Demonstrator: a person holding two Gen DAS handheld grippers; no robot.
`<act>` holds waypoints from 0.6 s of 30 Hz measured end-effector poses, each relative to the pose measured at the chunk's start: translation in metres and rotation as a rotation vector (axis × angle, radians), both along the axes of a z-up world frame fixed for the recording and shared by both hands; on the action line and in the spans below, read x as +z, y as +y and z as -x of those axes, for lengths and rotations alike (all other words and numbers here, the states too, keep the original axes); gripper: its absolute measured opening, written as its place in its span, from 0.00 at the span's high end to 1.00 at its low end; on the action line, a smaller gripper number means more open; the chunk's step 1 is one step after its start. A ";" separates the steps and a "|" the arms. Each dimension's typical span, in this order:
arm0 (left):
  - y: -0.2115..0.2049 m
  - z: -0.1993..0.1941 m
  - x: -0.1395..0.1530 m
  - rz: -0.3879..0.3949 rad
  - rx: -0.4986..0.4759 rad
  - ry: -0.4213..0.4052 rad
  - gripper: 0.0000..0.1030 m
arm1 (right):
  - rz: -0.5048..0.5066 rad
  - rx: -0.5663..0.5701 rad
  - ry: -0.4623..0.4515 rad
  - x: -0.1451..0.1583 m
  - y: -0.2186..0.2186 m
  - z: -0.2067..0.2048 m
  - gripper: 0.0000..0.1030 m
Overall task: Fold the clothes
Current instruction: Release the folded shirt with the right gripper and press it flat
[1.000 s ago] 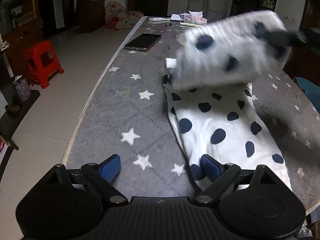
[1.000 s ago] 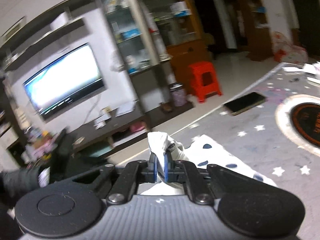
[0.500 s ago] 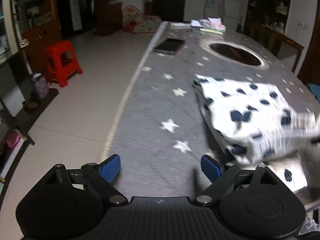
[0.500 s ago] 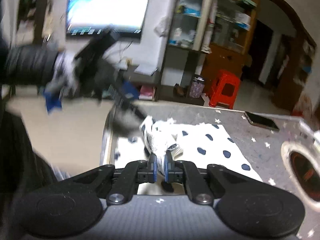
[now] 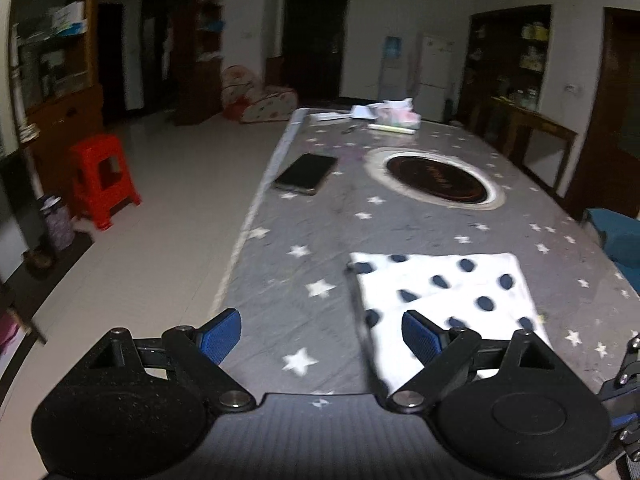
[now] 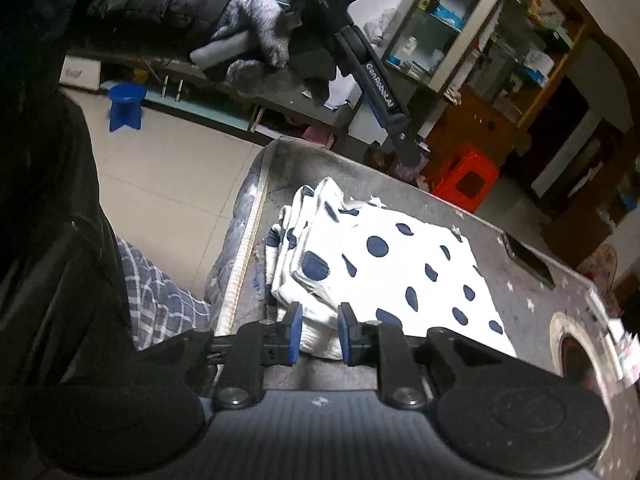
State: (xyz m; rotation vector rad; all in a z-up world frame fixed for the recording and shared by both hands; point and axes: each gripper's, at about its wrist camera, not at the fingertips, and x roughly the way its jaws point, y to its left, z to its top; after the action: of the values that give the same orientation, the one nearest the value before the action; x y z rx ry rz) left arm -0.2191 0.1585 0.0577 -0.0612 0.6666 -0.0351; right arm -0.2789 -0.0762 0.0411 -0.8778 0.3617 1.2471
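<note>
A white garment with navy dots (image 5: 444, 292) lies folded into a rectangle on the grey star-print table (image 5: 320, 216), near its front right. My left gripper (image 5: 320, 336) hovers open above the table, its right finger over the garment's near left corner and nothing between the fingers. In the right wrist view the same garment (image 6: 400, 264) shows stacked layers at its near end. My right gripper (image 6: 320, 334) stands open, with the thick folded edge lying loose between the blue pads. A gloved hand (image 6: 256, 36) holds the left tool above the table's end.
A dark phone (image 5: 306, 174) lies by the left table edge, a round black inset (image 5: 436, 178) sits mid-table, and papers (image 5: 384, 116) lie at the far end. A red stool (image 5: 104, 180) stands on the floor to the left. A person's checked trousers (image 6: 160, 300) press against the near table end.
The right gripper carried the lifted half over, laid it down on the garment, and its fingers parted from the cloth. The left gripper drew back from the garment.
</note>
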 end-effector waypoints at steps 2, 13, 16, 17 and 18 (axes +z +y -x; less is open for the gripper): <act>-0.007 -0.001 -0.004 0.005 -0.032 0.009 0.13 | -0.015 -0.027 0.037 0.007 -0.003 -0.005 0.81; -0.045 0.017 -0.030 0.015 -0.217 0.048 0.27 | -0.234 -0.312 0.323 0.034 -0.013 -0.063 0.79; -0.058 0.026 -0.028 -0.036 -0.271 0.038 0.35 | -0.267 -0.379 0.387 0.029 -0.007 -0.081 0.77; -0.061 0.027 -0.026 -0.053 -0.286 0.030 0.36 | -0.259 -0.397 0.401 0.023 -0.003 -0.086 0.77; -0.063 0.028 -0.022 -0.056 -0.296 0.014 0.36 | -0.252 -0.414 0.415 0.018 0.000 -0.091 0.77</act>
State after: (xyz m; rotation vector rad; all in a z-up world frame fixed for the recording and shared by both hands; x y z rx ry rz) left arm -0.2472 0.0956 0.0355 0.0918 0.6857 -0.3013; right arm -0.1875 -0.0758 0.0595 -0.3000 0.6650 1.0497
